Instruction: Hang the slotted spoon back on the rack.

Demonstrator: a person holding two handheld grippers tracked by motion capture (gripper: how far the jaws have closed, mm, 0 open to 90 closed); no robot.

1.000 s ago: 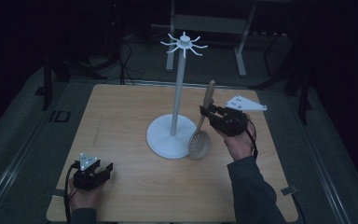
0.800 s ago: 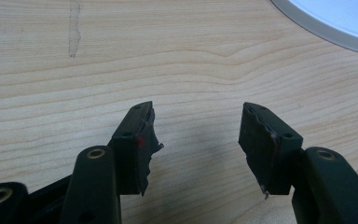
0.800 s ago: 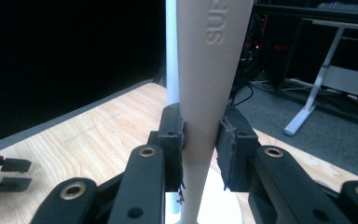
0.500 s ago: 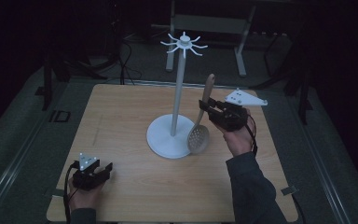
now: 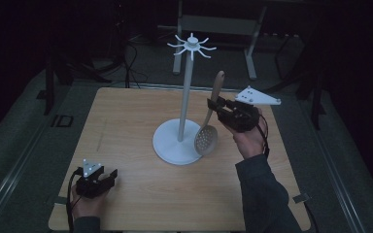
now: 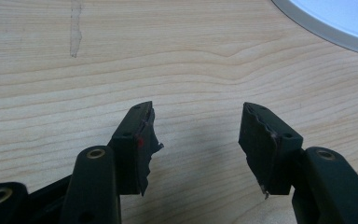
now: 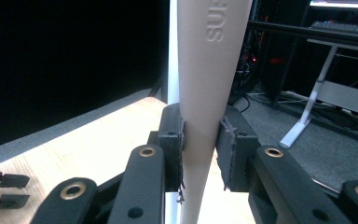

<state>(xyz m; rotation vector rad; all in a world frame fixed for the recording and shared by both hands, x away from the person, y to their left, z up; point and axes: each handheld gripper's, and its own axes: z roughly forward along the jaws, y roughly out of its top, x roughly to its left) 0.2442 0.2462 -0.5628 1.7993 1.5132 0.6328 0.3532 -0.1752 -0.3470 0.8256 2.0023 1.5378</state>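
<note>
A beige slotted spoon (image 5: 207,138) hangs nearly upright beside a white hook stand (image 5: 187,87), its perforated head low over the edge of the stand's round base (image 5: 170,145). My right gripper (image 5: 212,107) is shut on the spoon's handle about halfway up. In the right gripper view both pads (image 7: 226,144) press on the handle (image 7: 209,70), with the stand's pole (image 7: 172,51) just behind it. My left gripper (image 5: 110,175) rests on the table near the front left corner. Its jaws (image 6: 196,140) stand open over bare wood with nothing between them.
The stand carries a ring of hooks (image 5: 192,44) at its top, above the spoon's handle end. The wooden table (image 5: 126,116) is bare to the left of the stand. The base's rim (image 6: 335,23) lies ahead of the left gripper. Dark floor, cables and a metal frame lie beyond.
My right gripper has risen a little with the spoon, and the spoon's head has come up off the table beside the base. The left gripper has stayed put.
</note>
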